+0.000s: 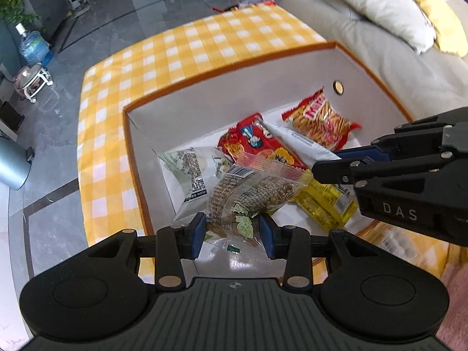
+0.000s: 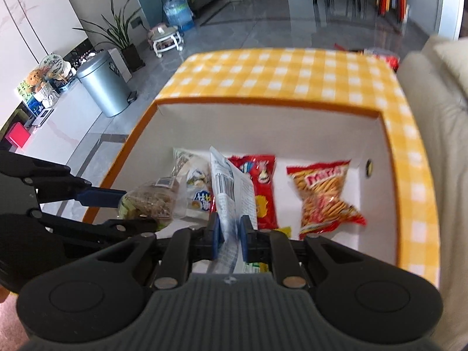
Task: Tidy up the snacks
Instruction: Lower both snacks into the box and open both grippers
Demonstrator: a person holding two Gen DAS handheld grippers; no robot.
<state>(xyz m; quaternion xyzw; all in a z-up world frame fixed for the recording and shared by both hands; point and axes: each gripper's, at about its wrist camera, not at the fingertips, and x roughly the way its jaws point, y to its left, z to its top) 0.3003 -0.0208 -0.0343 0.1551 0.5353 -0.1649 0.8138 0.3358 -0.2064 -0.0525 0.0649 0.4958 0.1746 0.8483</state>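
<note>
Two tools gripped packets above the box (image 1: pixel 234 67): left tool (image 1: pixel 232 235) a clear-wrapped snack (image 1: pixel 248 196), right tool (image 2: pixel 228 238) a white packet (image 2: pixel 231 193), apparently by one edge; either could slip.

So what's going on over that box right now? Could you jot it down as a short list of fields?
setting: orange-rimmed box on yellow checked cloth
left tongs: gripping clear packet of brown snack
right tongs: shut on white packet
already in box: striped stick-snack bag, red bag, yellow packet
</note>
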